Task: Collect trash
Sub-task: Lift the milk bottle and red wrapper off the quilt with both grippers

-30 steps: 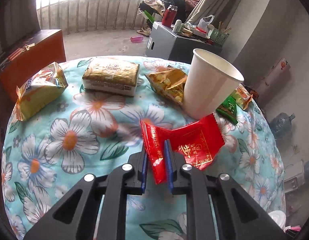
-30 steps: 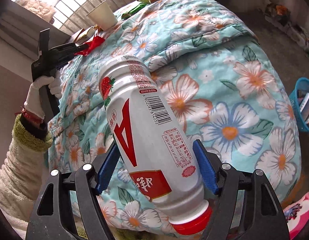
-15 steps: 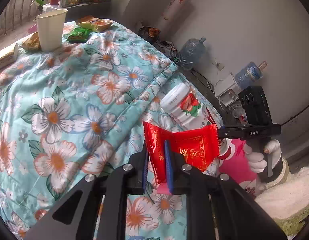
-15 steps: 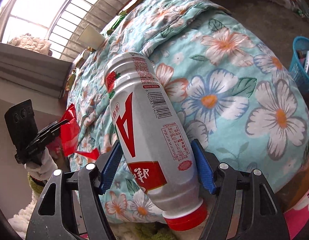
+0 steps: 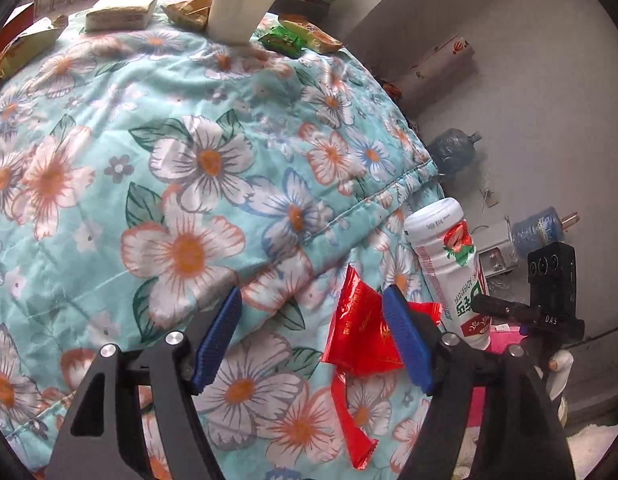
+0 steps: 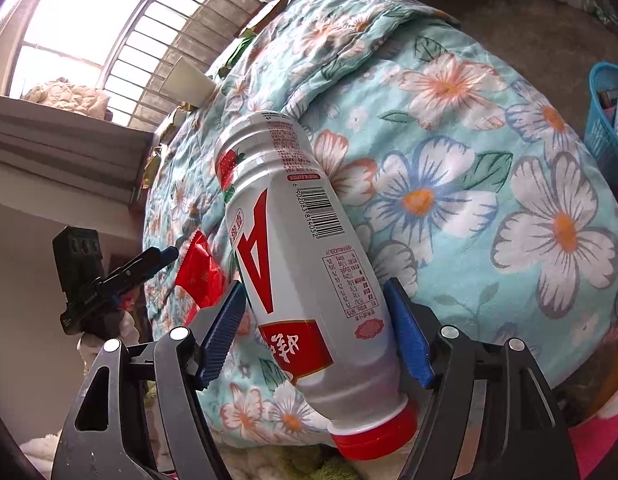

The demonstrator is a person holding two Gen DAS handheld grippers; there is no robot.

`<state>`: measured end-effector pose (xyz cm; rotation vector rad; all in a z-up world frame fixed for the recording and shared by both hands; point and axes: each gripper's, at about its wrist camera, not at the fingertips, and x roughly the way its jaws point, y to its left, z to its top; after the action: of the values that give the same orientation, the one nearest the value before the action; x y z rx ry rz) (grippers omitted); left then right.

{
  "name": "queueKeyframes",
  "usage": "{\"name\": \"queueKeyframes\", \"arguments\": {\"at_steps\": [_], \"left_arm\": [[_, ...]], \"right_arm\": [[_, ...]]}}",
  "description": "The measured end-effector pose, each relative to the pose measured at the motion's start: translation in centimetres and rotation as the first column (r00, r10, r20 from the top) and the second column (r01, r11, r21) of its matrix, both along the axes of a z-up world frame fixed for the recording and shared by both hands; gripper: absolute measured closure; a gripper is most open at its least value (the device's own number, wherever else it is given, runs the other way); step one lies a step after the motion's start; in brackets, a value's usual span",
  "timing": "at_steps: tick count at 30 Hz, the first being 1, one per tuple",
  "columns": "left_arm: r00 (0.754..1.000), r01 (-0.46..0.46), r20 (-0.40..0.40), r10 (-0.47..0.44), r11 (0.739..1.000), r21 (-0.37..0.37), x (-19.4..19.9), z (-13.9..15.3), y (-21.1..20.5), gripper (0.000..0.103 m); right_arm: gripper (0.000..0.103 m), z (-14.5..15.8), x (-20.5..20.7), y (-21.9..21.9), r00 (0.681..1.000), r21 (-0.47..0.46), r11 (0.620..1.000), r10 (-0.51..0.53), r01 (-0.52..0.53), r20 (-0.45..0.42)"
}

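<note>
Crinkly red wrapper [image 5: 363, 334] (glossy foil)

One paper cup [image 5: 241, 4], one red wrapper [image 5: 359, 332], one white drink bottle [image 6: 305, 276], one green packet [image 5: 283, 40], three yellow-gold snack packs [image 5: 121, 14], and two water jugs [image 5: 453, 154] are visible.

Barred window [image 6: 109, 40] overexposed, daylight. Grey plaster wall [image 5: 529, 80], grey floor [image 6: 509, 28]. Floral quilt [image 5: 189, 160] covers the bed. Blue basket [image 6: 605, 120] on floor; water jug [image 5: 453, 152] against wall.
</note>
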<state>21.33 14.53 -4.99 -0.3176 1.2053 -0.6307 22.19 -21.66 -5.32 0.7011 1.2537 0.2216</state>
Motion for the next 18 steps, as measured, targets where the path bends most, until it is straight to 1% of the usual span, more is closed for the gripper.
{"name": "queueKeyframes", "arguments": {"at_steps": [1,4,5,6,7,11,13,14,16,17,18], "left_arm": [[0.999,-0.018,-0.028,0.018,1.0,-0.007,-0.6,-0.4,0.1,0.032],[0.994,-0.037,-0.105,0.033,0.999,-0.038,-2.7,-1.5,-0.3,0.033],[0.994,-0.048,-0.099,0.045,0.998,-0.031,-3.3,-1.6,-0.8,0.033],[0.996,-0.063,-0.062,0.062,0.998,-0.005,-3.9,-1.4,-1.3,0.033],[0.997,-0.069,-0.043,0.069,0.997,0.017,-4.3,-1.2,-1.8,0.033],[0.989,-0.151,0.005,0.15,0.988,0.033,-5.1,-1.0,-2.6,0.034],[0.982,-0.187,0.044,0.185,0.981,0.044,-5.5,-0.9,-2.8,0.045],[0.978,-0.202,0.07,0.198,0.978,0.057,-5.6,-0.8,-3.1,0.047],[0.971,-0.216,0.124,0.204,0.972,0.095,-5.7,-0.7,-3.7,0.054],[0.968,-0.224,0.141,0.206,0.967,0.119,-5.7,-0.7,-3.9,0.055],[0.967,-0.228,0.15,0.207,0.964,0.136,-5.6,-0.7,-4.1,0.059]], "right_arm": [[0.035,-0.1,0.0,0.0,1.0,0.003,1.0,-0.002,0.002,0.0],[0.035,-0.5,-0.2,-0.1,1.0,0.019,1.0,-0.005,0.005,0.003],[0.035,-0.6,-0.3,-0.2,1.0,0.027,1.0,-0.01,0.01,0.003],[0.035,-0.7,-0.3,-0.3,1.0,0.035,0.999,-0.014,0.014,0.004],[0.035,-0.8,-0.4,-0.5,1.0,0.041,0.999,-0.017,0.017,0.007],[0.035,-1.0,-1.0,-0.8,0.999,0.058,0.998,-0.033,0.032,0.027],[0.035,-0.9,-1.2,-0.9,0.998,0.062,0.997,-0.045,0.043,0.037],[0.035,-0.9,-1.4,-0.9,0.998,0.058,0.997,-0.048,0.046,0.042],[0.035,-0.8,-1.5,-0.8,0.997,0.044,0.998,-0.053,0.051,0.048],[0.034,-0.7,-1.6,-0.8,0.997,0.036,0.998,-0.054,0.052,0.05],[0.034,-0.6,-1.6,-0.7,0.997,0.028,0.998,-0.055,0.053,0.052]]}}
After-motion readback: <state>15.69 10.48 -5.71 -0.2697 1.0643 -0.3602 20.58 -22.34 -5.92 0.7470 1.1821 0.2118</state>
